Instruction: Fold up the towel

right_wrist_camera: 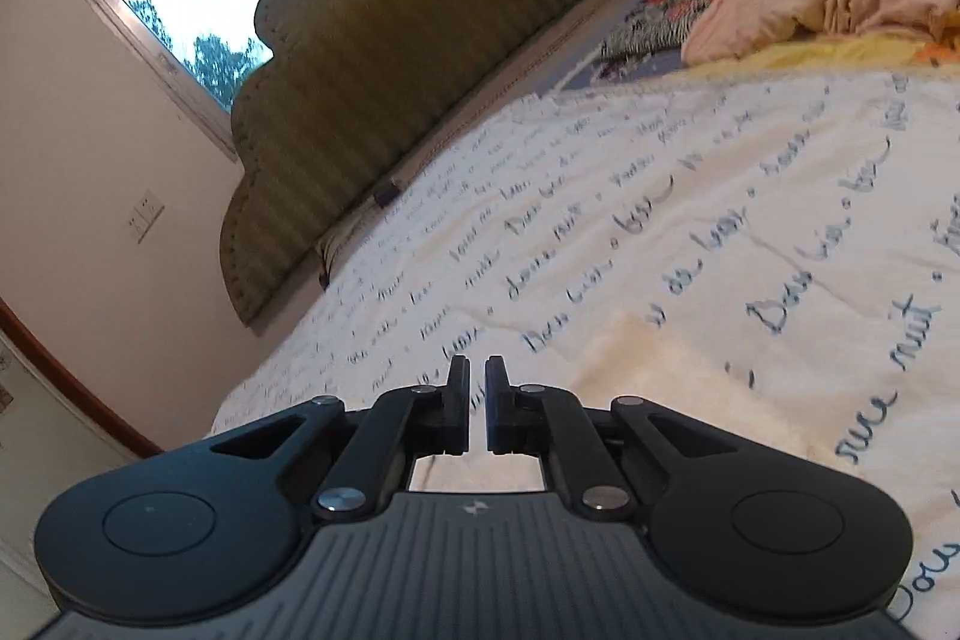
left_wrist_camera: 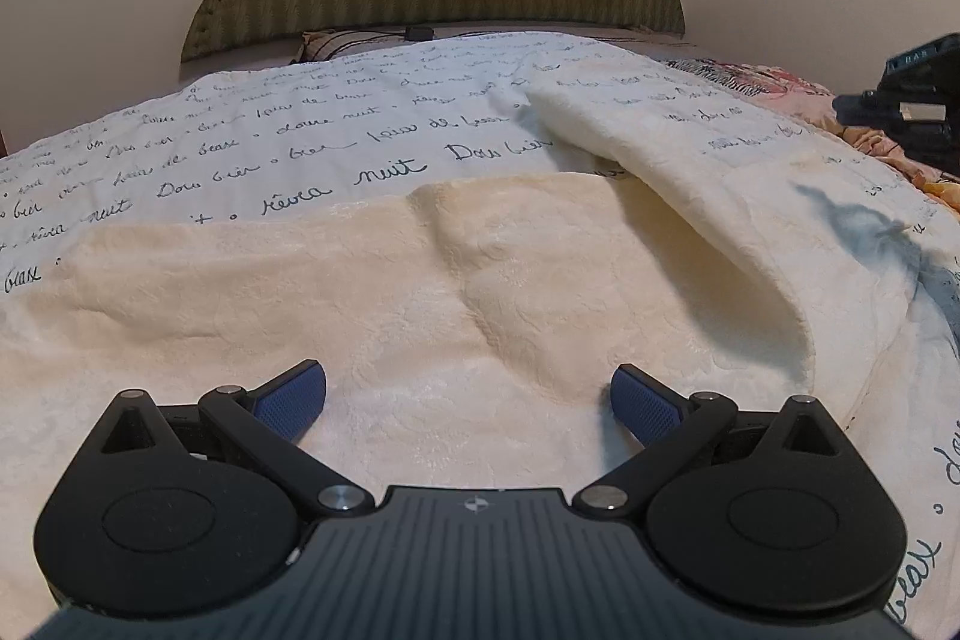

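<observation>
Because the towel (left_wrist_camera: pixel 420 316) is thick, soft cream terry lying limp on the script-printed bedspread (left_wrist_camera: pixel 252 148), it will likely sag and drape rather than hold a crease. It spreads just ahead of and beneath the left gripper (left_wrist_camera: pixel 468 400), whose blue pads stand wide apart on nothing. One corner is already turned over (forward and to the right of those pads), and its loose edge looks the best hold. The right gripper (right_wrist_camera: pixel 477 388) is nearly closed, with nothing visible between its jaws; towel shows just right of it.
</observation>
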Available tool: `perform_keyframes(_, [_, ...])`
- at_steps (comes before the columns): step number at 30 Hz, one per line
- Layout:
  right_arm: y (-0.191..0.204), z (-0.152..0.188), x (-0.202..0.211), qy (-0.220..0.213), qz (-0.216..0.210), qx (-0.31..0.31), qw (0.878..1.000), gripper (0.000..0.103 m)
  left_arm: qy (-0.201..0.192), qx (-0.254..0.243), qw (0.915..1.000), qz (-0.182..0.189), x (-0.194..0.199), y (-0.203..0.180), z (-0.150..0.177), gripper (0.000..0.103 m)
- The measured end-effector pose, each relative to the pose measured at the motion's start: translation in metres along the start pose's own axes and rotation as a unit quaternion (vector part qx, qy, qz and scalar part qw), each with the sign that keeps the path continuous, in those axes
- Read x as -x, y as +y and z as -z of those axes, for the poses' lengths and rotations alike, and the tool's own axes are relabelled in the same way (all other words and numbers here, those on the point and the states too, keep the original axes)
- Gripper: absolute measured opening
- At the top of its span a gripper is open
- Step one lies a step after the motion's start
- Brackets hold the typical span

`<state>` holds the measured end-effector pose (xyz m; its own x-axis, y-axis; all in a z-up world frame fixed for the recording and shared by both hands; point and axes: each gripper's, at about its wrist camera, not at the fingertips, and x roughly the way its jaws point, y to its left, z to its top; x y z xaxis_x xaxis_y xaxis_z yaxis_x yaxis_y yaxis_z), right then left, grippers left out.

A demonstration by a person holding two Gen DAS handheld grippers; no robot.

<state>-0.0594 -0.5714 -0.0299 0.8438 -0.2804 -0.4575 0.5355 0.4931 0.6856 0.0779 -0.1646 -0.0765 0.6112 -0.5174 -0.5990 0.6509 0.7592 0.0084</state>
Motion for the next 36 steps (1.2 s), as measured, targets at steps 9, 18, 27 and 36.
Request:
perform_keyframes(9, [0.014, 0.041, -0.096, 0.114, -0.071, -0.09, 0.987, 0.06, -0.002, 0.001, 1.0, -0.001, 0.001, 0.0, 0.001, 0.103])
perform_keyframes(18, [0.027, 0.033, -0.148, 0.087, -0.042, -0.085, 0.992, 0.058, -0.003, 0.004, 1.0, 0.002, 0.002, 0.002, 0.001, 0.103])
perform_keyframes(27, [0.027, 0.022, -0.097, 0.01, -0.049, -0.064, 0.997, 0.005, -0.01, 0.019, 0.9998, 0.005, 0.005, 0.005, 0.001, 0.102])
perform_keyframes(36, [-0.011, 0.004, 0.04, -0.075, 0.008, -0.012, 0.997, 0.005, 0.001, 0.024, 0.9997, -0.001, 0.015, 0.002, -0.008, 0.101])
